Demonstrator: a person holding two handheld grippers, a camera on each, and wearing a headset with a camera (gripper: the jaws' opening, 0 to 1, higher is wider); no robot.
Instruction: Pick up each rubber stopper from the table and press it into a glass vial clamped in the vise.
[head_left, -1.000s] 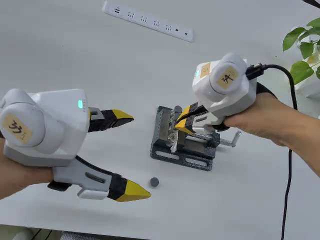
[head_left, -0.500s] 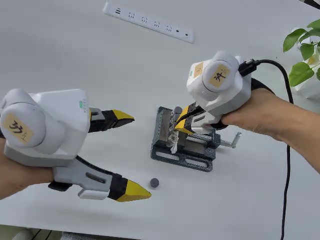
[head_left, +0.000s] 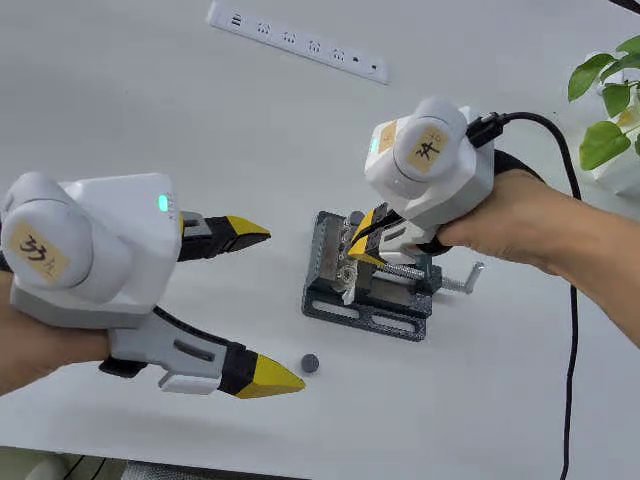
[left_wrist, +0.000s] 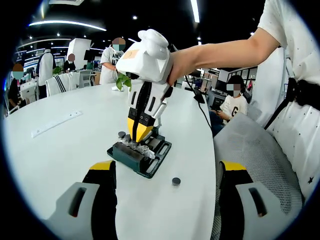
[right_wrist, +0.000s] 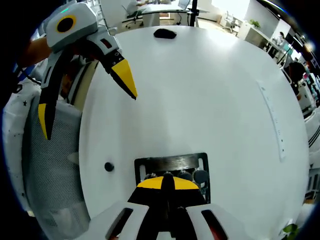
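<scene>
A dark vise (head_left: 365, 305) stands mid-table with clear glass vials (head_left: 345, 272) clamped in it; the far vial wears a grey stopper (head_left: 355, 218). My right gripper (head_left: 358, 250) points down onto the vials with its yellow tips together. In the right gripper view a small dark piece, seemingly a rubber stopper (right_wrist: 167, 176), shows between those tips (right_wrist: 167, 183). The left gripper view has that gripper (left_wrist: 138, 135) right above the vise (left_wrist: 142, 160). My left gripper (head_left: 272, 303) is wide open, left of the vise. A loose stopper (head_left: 310, 363) lies on the table near its lower fingertip.
A white power strip (head_left: 295, 42) lies at the table's far side. A potted plant (head_left: 605, 100) stands at the right edge. A black cable (head_left: 575, 300) trails from the right gripper. The vise's screw handle (head_left: 460, 283) sticks out to the right.
The right gripper has shifted a little to the left and tilted over the vise. The left gripper and the loose stopper have stayed put.
</scene>
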